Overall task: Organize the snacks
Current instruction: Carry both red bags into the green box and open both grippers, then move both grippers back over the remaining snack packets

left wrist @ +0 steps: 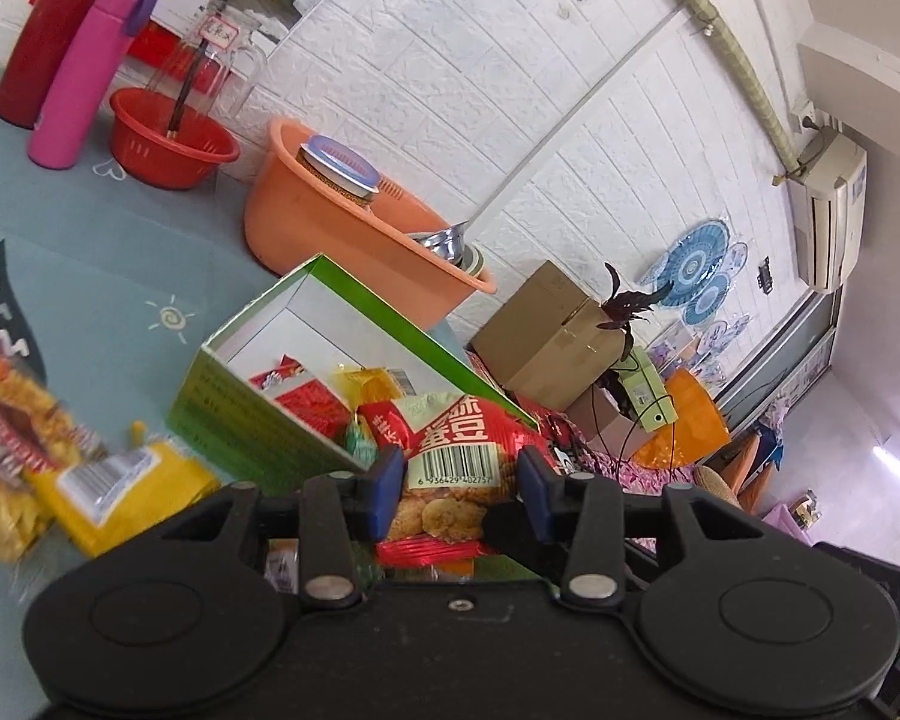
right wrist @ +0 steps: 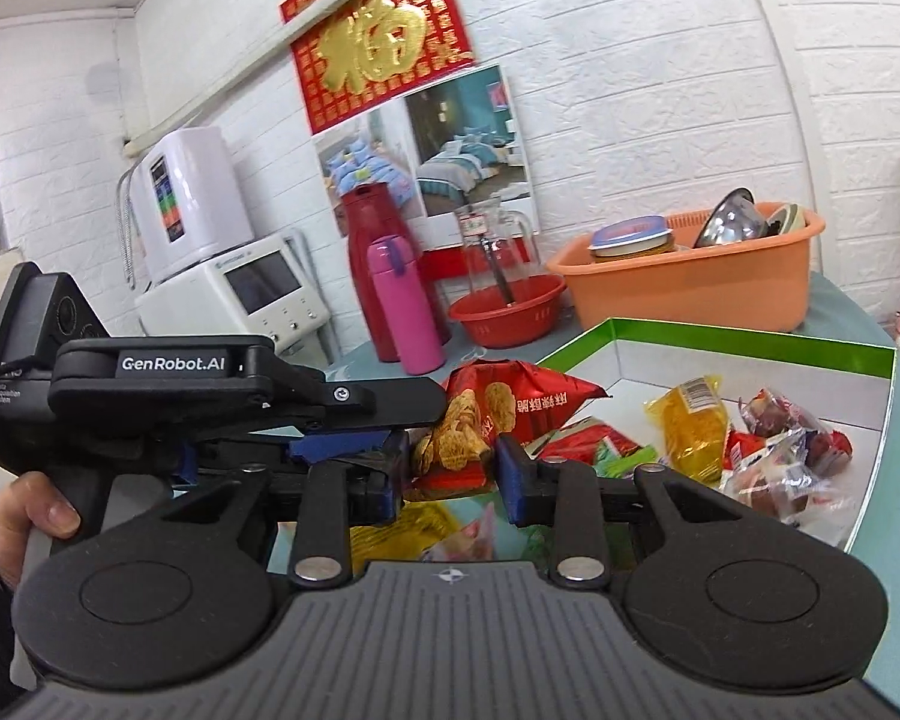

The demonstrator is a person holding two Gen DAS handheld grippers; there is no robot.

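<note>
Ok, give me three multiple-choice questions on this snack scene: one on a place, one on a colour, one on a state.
1. Where does the steel bowl sit? A on a chair B in the orange basin C on the floor
2. What colour is the slim flask beside the red thermos? A pink B black C white
3. The left gripper is: A open, empty B shut on the red snack packet C out of view
Answers: B, it leans inside the basin; A, its body is pink; B, its pads pinch the packet.
</note>
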